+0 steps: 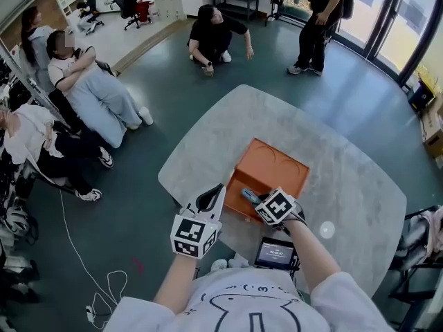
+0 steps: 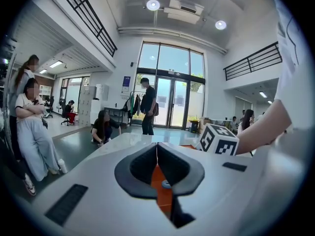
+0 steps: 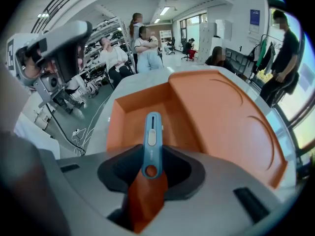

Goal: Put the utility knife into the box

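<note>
An open orange box point(image 1: 273, 168) lies on the grey table point(image 1: 353, 185); its lid point(image 3: 226, 112) lies flat beside the tray point(image 3: 138, 114). My right gripper point(image 1: 253, 198) is shut on a blue utility knife point(image 1: 248, 196), gripped near its ringed tail end. In the right gripper view the knife point(image 3: 151, 141) points forward over the tray's near wall, slider side up. My left gripper point(image 1: 214, 194) hovers at the table's near-left edge, just left of the box. Its jaws meet at the tips with nothing between them point(image 2: 157, 154).
A small device with a lit screen point(image 1: 274, 253) sits at the table's near edge, and a pale round spot point(image 1: 327, 229) shows to its right. Several people sit or stand on the floor around the table. A white cable point(image 1: 90, 275) trails at the left.
</note>
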Demonstrator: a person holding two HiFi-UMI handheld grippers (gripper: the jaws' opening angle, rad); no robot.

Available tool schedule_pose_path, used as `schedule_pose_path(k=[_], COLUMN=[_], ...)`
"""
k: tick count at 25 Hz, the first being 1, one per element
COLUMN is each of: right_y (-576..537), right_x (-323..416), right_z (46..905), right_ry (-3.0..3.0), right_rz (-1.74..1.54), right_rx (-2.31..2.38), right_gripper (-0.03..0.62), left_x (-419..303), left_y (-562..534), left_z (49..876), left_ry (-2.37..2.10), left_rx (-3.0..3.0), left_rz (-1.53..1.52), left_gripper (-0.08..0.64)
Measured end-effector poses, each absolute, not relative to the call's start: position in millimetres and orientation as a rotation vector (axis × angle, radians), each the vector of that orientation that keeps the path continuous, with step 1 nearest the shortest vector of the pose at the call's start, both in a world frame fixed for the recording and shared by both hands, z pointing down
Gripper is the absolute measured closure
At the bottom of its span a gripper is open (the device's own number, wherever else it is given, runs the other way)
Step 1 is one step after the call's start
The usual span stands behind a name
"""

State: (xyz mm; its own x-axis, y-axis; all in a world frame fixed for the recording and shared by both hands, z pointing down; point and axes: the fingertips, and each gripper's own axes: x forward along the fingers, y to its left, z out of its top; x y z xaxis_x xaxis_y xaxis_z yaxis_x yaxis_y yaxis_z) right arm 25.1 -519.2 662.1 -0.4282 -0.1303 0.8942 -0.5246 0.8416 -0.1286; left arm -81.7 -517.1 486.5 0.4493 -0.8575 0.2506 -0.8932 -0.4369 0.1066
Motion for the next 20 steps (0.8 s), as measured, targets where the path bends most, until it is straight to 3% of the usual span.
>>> schedule_pose_path(k=[15,20], right_y=[-519.1,-519.7], right_x=[17.7,16.7], right_z=[683.2,675.4], right_ry=[-1.908,-1.934], right_rz=[0.486,0.48], right_rx=[0.463,0.486], right_gripper=[0.456,0.371], left_x=[-93.5,-89.1], left_y=[-517.3,-516.6], left_z=[490.5,489.4], left_ry=[-1.525,-1.502], left_rx=[2.466,2.488], left_rz=[0.25,0.25], left_gripper=[0.545,0.545])
